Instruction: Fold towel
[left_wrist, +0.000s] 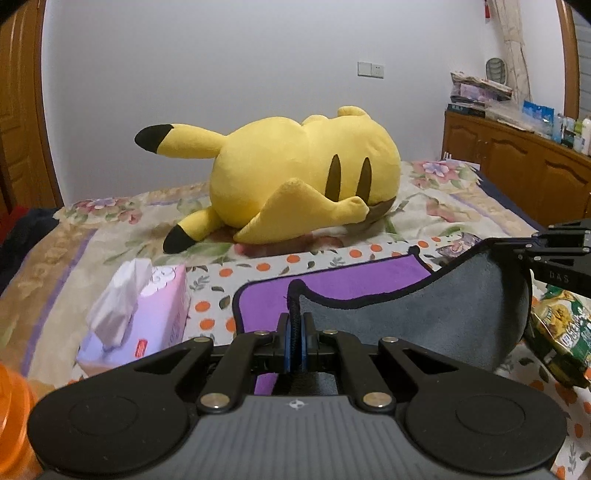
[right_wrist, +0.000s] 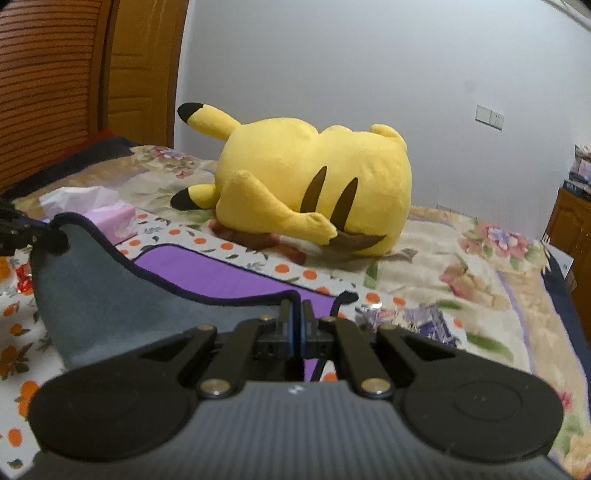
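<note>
A towel, purple on one side and grey on the other with a dark hem, lies on the bed (left_wrist: 351, 280) (right_wrist: 207, 273). Its near edge is lifted, so the grey side (left_wrist: 424, 317) (right_wrist: 92, 295) faces me and sags between the grippers. My left gripper (left_wrist: 295, 325) is shut on the towel's left near corner. My right gripper (right_wrist: 295, 317) is shut on the right near corner; it also shows in the left wrist view (left_wrist: 554, 254). The left gripper shows at the left edge of the right wrist view (right_wrist: 14, 229).
A big yellow plush toy (left_wrist: 295, 177) (right_wrist: 314, 184) lies on the floral bedspread (left_wrist: 443, 199) behind the towel. A pink tissue box (left_wrist: 147, 314) (right_wrist: 110, 218) stands left of it. A snack bag (left_wrist: 561, 332) lies at the right. A wooden cabinet (left_wrist: 517, 162) stands far right.
</note>
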